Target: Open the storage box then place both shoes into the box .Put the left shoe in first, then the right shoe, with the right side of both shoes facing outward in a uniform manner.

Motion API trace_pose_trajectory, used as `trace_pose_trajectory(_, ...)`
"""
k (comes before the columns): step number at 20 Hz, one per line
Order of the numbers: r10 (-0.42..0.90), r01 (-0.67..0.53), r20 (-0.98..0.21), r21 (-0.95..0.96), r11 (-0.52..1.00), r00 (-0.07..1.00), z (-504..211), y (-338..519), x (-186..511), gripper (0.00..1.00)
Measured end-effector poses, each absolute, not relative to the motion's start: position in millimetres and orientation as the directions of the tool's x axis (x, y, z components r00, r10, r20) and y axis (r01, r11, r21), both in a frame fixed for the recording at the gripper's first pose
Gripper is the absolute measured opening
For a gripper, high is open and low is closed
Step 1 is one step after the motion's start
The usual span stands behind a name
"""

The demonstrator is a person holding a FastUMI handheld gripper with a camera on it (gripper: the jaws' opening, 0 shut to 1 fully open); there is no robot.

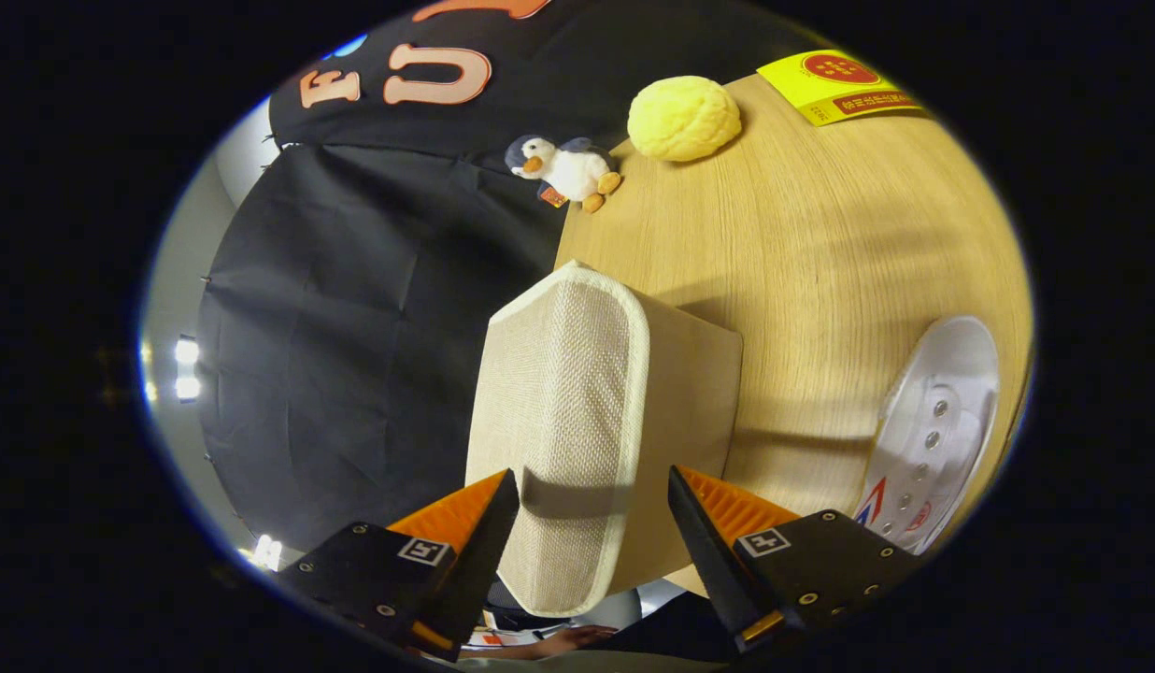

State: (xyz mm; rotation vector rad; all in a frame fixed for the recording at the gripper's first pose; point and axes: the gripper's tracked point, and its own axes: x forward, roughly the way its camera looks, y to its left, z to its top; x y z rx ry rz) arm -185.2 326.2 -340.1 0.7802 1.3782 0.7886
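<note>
Gripper view: gripper tilting sideways, fingers spread wide, straddling storage box without touching. Box standing on wooden table, woven beige fabric, pale piped rounded edge. White shoe with metal eyelets lying well beside box. Beyond: plush penguin, bumpy yellow ball.
</note>
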Motion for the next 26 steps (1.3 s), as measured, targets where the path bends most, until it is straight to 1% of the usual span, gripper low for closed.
trace_pose_trajectory(1,0.854,-0.025,-0.519,0.854,0.52,0.035,-336.5,327.2,-184.2,0.95)
trace_pose_trajectory(3,0.863,-0.015,-0.503,0.864,0.504,0.043,-327.0,328.9,-181.1,0.86)
trace_pose_trajectory(4,0.865,-0.021,-0.5,0.865,0.501,0.041,-322.1,325.1,-181.3,0.78)
trace_pose_trajectory(5,0.869,-0.034,-0.493,0.869,0.494,0.04,-313.4,323.0,-180.4,0.74)
trace_pose_trajectory(6,0.873,-0.051,-0.485,0.872,0.487,0.043,-301.5,320.5,-178.7,0.68)
trace_pose_trajectory(7,0.876,-0.072,-0.479,0.874,0.481,0.048,-291.9,318.1,-175.4,0.65)
trace_pose_trajectory(9,0.876,-0.115,-0.479,0.868,0.483,0.062,-273.3,314.1,-167.3,0.53)
trace_pose_trajectory(10,0.876,-0.134,-0.478,0.866,0.482,0.066,-264.5,315.0,-164.8,0.44)
trace_pose_trajectory(11,0.877,-0.152,-0.475,0.864,0.48,0.067,-257.4,319.4,-161.2,0.41)
trace_pose_trajectory(12,0.879,-0.167,-0.472,0.864,0.476,0.067,-249.0,324.5,-159.8,0.36)
trace_pose_trajectory(14,0.887,-0.19,-0.459,0.867,0.461,0.057,-231.0,339.2,-158.5,0.33)
trace_pose_trajectory(18,0.905,-0.207,-0.42,0.881,0.424,0.065,-197.6,368.0,-150.3,0.33)
trace_pose_trajectory(22,0.909,-0.222,-0.405,0.882,0.416,0.098,-177.4,395.2,-142.9,0.25)
trace_pose_trajectory(26,0.903,-0.244,-0.415,0.87,0.429,0.11,-167.9,418.8,-138.8,0.24)
